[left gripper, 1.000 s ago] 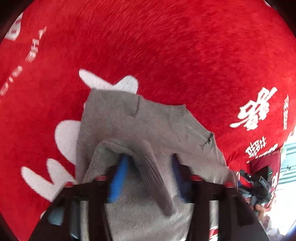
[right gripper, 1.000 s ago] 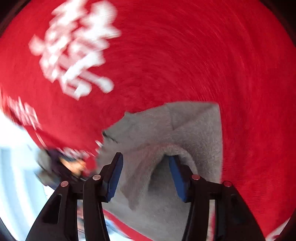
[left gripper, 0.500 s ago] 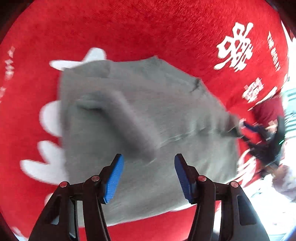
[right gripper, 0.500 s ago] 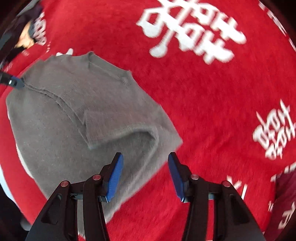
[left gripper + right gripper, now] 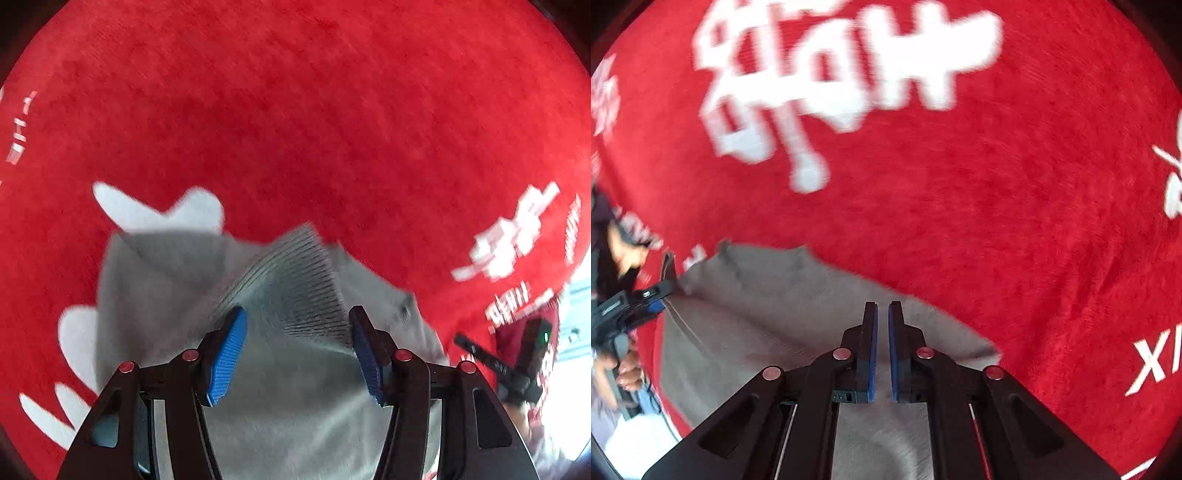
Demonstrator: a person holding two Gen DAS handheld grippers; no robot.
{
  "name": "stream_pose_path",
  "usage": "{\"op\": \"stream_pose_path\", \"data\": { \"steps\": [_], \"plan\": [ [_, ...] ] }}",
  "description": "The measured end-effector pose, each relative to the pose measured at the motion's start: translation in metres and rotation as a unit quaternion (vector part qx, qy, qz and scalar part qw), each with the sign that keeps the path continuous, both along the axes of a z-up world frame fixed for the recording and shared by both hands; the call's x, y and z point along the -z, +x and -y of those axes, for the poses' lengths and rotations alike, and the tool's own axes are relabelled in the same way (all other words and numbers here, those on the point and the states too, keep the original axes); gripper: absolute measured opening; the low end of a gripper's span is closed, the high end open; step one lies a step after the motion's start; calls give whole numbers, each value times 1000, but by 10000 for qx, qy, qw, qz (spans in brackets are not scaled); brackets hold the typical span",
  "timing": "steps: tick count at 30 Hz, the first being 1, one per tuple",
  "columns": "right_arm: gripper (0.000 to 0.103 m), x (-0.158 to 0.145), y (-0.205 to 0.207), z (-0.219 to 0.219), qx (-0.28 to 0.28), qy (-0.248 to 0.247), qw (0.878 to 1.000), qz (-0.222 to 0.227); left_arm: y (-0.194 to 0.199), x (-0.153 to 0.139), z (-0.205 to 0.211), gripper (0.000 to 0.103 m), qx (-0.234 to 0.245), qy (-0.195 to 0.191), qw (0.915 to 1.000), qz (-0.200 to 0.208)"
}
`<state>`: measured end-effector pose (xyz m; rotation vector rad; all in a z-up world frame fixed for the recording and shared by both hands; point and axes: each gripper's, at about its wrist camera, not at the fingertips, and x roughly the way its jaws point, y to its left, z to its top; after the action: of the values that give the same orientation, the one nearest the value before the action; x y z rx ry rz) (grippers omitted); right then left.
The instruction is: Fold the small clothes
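Domestic setting, most likely a home room. Indicated by a plush red cloth (image 5: pixel 332 110) with white printed characters filling nearly every frame, a grey knitted sweater (image 5: pixel 288 406) spread on it at lower centre, and bright daylight at lower right edge.

Each fisheye camera sat on its own gripper, looking steeply down along the fingers, close above the red cloth (image 5: pixel 332 110). Both views shared the grey sweater (image 5: pixel 177 295) in the lower frame; each caught the other gripper at its edge.
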<state>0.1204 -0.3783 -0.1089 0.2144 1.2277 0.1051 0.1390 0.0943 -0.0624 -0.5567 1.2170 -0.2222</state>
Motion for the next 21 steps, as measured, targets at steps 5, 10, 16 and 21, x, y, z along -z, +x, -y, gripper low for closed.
{"op": "stream_pose_path", "data": {
  "steps": [5, 10, 16, 21],
  "plan": [
    [14, -12, -16, 9, 87, 629, 9980, -23, 11, -11, -7, 58, -76, 135, 9997, 195],
    [45, -33, -54, -19, -678, 282, 9971, 212, 2, -13, 9, 58, 297, 565, 9979, 126],
    [45, -12, -51, -51, -1276, 380, 9910, -112, -11, 9, 52, 58, 998, 983, 9901, -80],
    [44, 30, -18, -30, -438, 357, 9967, -582, 5, 32, 47, 58, 492, 1291, 9903, -178]
  ]
}}
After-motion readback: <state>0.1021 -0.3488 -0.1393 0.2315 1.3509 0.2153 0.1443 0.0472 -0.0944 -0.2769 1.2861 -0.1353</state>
